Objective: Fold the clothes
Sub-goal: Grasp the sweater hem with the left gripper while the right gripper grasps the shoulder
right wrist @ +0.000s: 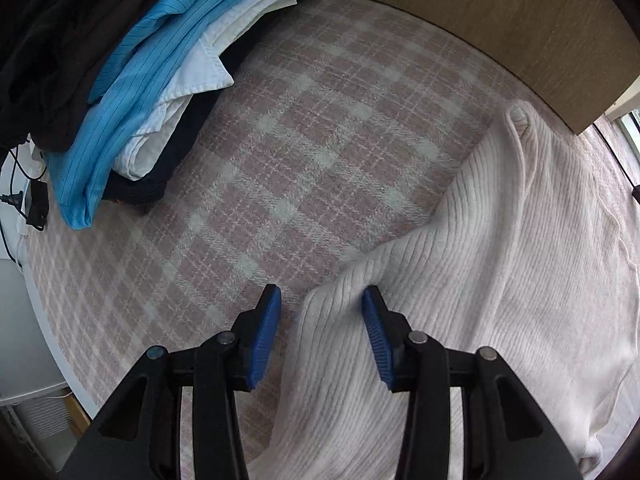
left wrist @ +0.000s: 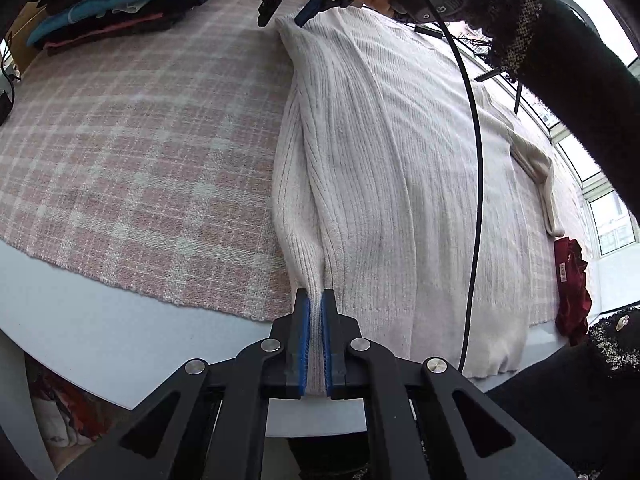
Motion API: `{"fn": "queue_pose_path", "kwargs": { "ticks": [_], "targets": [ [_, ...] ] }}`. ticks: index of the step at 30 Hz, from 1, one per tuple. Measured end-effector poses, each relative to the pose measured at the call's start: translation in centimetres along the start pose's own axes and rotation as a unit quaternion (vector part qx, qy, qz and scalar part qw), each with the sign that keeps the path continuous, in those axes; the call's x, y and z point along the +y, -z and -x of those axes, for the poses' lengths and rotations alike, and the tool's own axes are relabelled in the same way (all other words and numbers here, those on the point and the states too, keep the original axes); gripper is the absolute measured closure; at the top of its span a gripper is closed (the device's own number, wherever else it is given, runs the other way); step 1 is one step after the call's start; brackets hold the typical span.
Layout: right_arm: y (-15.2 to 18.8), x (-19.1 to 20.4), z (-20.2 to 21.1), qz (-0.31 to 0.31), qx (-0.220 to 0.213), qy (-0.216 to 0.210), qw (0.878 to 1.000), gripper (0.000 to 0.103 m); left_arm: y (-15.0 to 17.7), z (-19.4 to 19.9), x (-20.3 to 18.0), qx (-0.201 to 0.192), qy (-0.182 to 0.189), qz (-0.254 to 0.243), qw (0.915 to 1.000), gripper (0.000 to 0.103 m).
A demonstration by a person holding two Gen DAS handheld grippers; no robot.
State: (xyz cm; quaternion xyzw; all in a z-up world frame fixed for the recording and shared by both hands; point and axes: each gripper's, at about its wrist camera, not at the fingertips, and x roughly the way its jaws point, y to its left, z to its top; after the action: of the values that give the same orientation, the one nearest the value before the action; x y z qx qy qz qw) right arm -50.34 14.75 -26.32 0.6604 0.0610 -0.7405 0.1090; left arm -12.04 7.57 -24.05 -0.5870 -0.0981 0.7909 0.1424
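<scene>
A cream ribbed sweater lies flat along a pink plaid cloth. My left gripper is shut on a fold of its near left edge, the fabric pinched between the blue pads. At the sweater's far corner a hand holds my right gripper. In the right wrist view my right gripper points down and stands open. The sweater has its edge corner between the blue pads, and neither pad presses it. The left finger is over the plaid cloth.
A stack of folded clothes, blue, white and black, sits at the far left. A dark red garment lies at the right edge. A black cable hangs over the sweater. A wooden board borders the cloth.
</scene>
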Motion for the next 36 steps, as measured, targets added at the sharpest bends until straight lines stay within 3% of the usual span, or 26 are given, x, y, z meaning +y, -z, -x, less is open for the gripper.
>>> {"fn": "queue_pose_path", "kwargs": {
  "ticks": [2, 4, 6, 11, 18, 24, 29, 32, 36],
  "targets": [
    [0.4, 0.6, 0.0, 0.017, -0.01, 0.022, 1.0, 0.062, 0.0, 0.0, -0.3, -0.002, 0.003, -0.01, 0.9999, 0.099],
    [0.9, 0.5, 0.3, 0.034, -0.023, 0.044, 0.998, 0.081, 0.0, 0.2, -0.5, -0.002, 0.004, -0.019, 0.9998, 0.099],
    [1.1, -1.3, 0.9, 0.008, -0.027, -0.006, 1.0, 0.089, -0.1, 0.7, -0.7, -0.004, 0.002, -0.03, 0.9996, 0.099],
    [3.1, -7.2, 4.4, -0.053, -0.07, -0.135, 0.987, 0.09, -0.4, 1.4, -3.5, -0.009, -0.01, -0.075, 0.9971, 0.099],
    [7.9, -16.5, 7.7, -0.126, -0.12, -0.201, 0.964, 0.09, -0.5, 1.3, -8.7, 0.002, -0.001, -0.14, 0.9902, 0.099],
    [11.2, -22.5, 5.4, -0.176, -0.111, -0.186, 0.96, 0.09, 0.4, -0.5, -10.8, 0.041, 0.006, -0.179, 0.9831, 0.099],
    [11.4, -22.8, 2.0, -0.175, -0.084, -0.163, 0.967, 0.089, 1.7, -2.2, -11.1, 0.09, -0.001, -0.191, 0.9775, 0.097],
    [11.3, -22.8, 2.5, -0.168, -0.081, -0.157, 0.97, 0.087, 2.2, 0.2, -10.8, 0.077, 0.009, -0.185, 0.9796, 0.091],
    [10.9, -22.6, 3.1, -0.154, -0.079, -0.176, 0.969, 0.084, 2.3, 4.2, -8.3, 0.044, 0.015, -0.143, 0.9886, 0.081]
  ]
}}
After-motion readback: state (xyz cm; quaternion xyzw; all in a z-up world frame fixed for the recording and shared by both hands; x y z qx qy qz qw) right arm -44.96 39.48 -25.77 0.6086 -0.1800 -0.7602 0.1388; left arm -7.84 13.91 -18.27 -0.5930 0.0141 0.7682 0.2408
